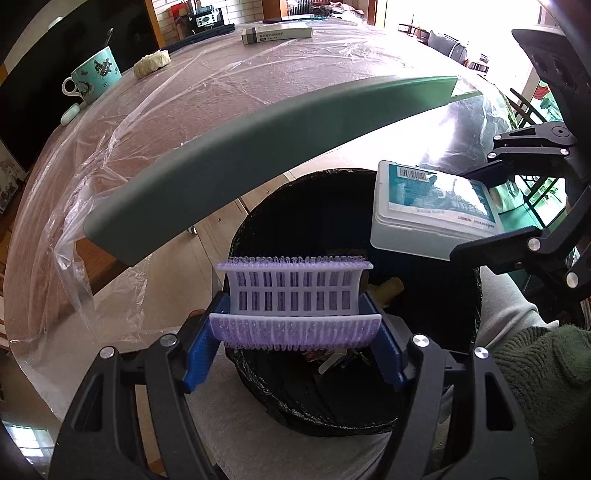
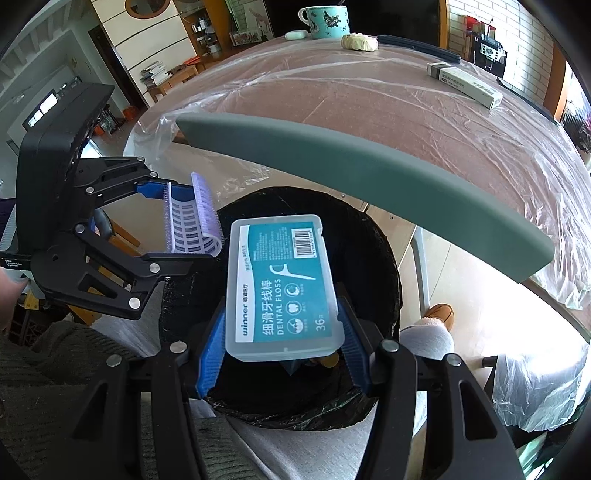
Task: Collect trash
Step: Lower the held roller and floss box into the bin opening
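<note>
Both tongs are hanging over the black-lined bin at frame centre, the left tongs clamped on a purple hair roller and the right tongs clamping a dental floss box, seemingly ready for release by spreading.

Plastic-covered table carries a mug, a long box and a bun.
</note>
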A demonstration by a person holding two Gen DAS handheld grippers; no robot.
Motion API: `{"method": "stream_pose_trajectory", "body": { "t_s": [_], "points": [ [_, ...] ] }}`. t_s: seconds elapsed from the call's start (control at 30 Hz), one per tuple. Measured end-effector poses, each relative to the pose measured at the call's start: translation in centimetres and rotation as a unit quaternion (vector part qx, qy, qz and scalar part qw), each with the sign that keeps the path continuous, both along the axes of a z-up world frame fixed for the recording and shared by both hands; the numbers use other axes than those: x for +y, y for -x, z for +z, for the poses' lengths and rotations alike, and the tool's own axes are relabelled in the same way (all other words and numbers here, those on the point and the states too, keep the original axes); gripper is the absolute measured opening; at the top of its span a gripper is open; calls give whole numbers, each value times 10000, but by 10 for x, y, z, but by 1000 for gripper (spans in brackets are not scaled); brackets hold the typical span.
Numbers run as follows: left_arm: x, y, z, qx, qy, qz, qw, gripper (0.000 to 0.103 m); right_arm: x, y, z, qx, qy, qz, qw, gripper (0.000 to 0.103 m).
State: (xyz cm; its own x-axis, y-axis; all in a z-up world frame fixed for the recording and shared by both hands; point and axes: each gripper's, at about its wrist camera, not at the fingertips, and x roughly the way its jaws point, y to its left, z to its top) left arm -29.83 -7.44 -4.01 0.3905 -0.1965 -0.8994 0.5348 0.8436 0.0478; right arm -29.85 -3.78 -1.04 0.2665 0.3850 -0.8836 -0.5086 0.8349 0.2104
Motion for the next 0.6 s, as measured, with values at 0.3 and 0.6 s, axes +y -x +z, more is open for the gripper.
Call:
{"method": "stream_pose_trajectory", "body": {
  "t_s": [0.3, 0.6],
  "points": [
    [-5, -7, -13, 73, -191, -33, 9998, 72, 6, -10, -16, 77, 139, -24, 9999, 55],
    [-12, -9, -26, 168, -358, -50, 9992, 72, 11, -15, -26, 174, 196, -44, 9996, 55]
  ]
}}
